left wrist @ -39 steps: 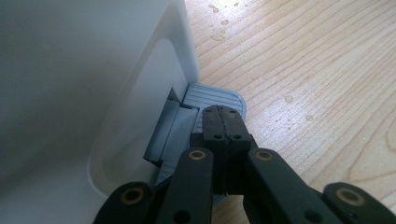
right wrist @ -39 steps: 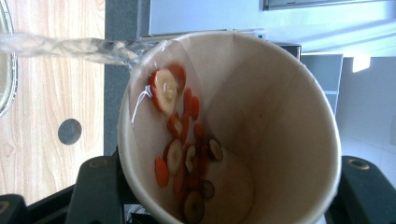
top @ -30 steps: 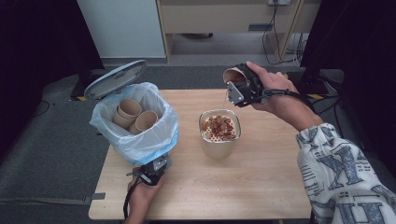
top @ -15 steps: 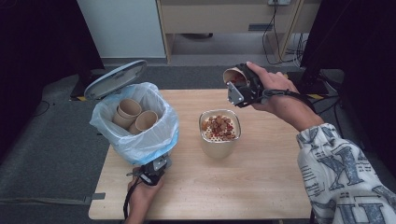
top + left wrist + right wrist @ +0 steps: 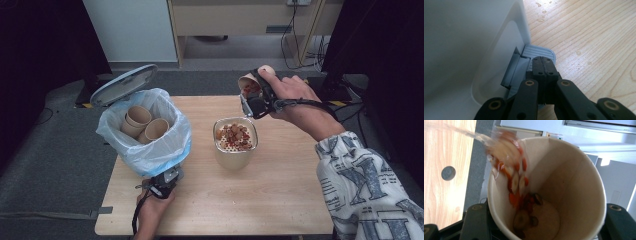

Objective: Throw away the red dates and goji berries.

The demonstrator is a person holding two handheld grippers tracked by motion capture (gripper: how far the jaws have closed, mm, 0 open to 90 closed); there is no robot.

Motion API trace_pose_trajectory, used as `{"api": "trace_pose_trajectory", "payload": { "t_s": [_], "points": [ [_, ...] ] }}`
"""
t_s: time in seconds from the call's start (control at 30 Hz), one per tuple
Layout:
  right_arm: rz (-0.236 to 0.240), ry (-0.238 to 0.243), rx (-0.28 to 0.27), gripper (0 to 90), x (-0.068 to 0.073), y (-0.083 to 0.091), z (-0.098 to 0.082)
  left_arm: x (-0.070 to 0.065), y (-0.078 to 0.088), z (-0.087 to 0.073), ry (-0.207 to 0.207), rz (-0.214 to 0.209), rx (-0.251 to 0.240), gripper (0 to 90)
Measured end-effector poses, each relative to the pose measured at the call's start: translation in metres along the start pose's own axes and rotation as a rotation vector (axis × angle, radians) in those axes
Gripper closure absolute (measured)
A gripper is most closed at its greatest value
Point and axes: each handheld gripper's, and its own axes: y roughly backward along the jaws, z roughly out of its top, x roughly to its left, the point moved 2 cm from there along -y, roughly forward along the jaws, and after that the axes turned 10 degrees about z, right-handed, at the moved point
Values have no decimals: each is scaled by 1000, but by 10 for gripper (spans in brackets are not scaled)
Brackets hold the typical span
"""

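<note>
Your right gripper (image 5: 254,98) is clamped on a paper cup (image 5: 248,84), held tipped on its side above the far edge of the table (image 5: 280,210), its mouth turned toward the strainer (image 5: 235,142) below and a little nearer you. In the right gripper view the cup (image 5: 564,190) sits between the two jaws, and red and pale bits (image 5: 517,182) cling to its inner wall, some blurred at the rim. The strainer stands near the middle of the table, heaped with the same red and brown bits (image 5: 234,136). Your left gripper (image 5: 164,184) is low at the near edge of the table, just in front of the bin (image 5: 145,132), with its jaws together. In the left gripper view the closed tips (image 5: 543,65) rest on the grey pedal (image 5: 537,52) at the foot of the bin (image 5: 469,45), with nothing between them. The bin's lid (image 5: 122,83) stands open, and three empty cups (image 5: 144,122) lie inside its bag. Small drops (image 5: 541,15) dot the wood beside the pedal.
</note>
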Motion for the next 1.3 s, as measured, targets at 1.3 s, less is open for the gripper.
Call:
{"api": "trace_pose_trajectory", "payload": {
  "t_s": [1.3],
  "points": [
    [-55, 204, 81, 381, 10, -1, 9, 0, 0, 0, -8, 4, 6, 895]
  ]
}}
